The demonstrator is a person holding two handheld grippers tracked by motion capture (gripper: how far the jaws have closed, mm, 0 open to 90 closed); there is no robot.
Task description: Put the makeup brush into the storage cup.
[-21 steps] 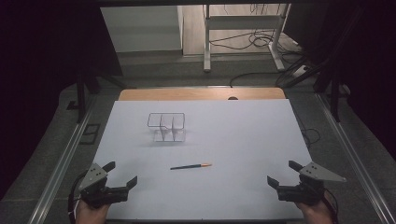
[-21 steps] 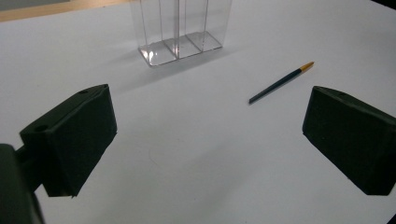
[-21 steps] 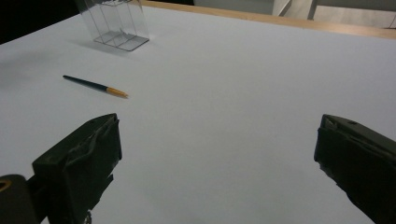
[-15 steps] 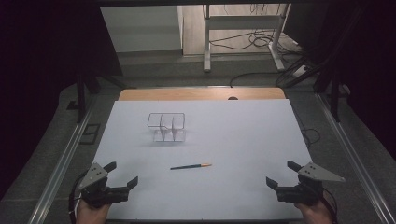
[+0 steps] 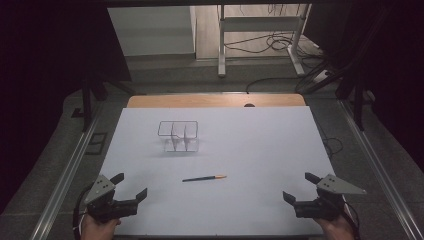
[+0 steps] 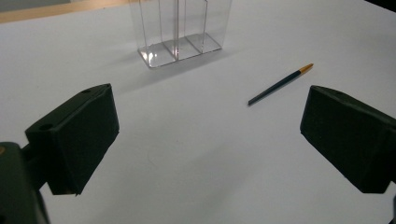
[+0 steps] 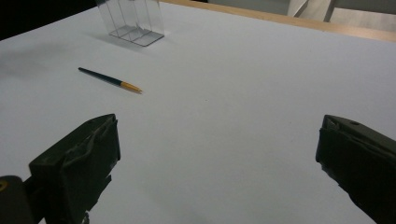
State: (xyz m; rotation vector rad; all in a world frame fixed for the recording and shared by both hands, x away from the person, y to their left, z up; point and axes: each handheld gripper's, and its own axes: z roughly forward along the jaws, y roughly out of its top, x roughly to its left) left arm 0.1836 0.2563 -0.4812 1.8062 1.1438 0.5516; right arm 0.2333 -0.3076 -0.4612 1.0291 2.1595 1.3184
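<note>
From above: pen (image 5: 204, 178) flat on the white table (image 5: 260, 145), between left gripper (image 5: 131, 188) and right gripper (image 5: 297, 187), somewhat nearer the left; long axis running gripper to gripper, orange tip toward the right; clear holder (image 5: 178, 136) beyond it. Along the left gripper (image 6: 208, 135): jaws wide apart, empty; pen (image 6: 280, 84) ahead, off toward the right jaw, lying aslant. Along the right gripper (image 7: 217, 158): jaws wide apart, empty; pen (image 7: 109, 80) farther ahead, beyond the left jaw.

High view looks forward and down over the whole table (image 5: 260, 150). Both gripper views sit low, near the surface, sharing the pen (image 6: 280, 84) and clear holder (image 7: 130, 21).
</note>
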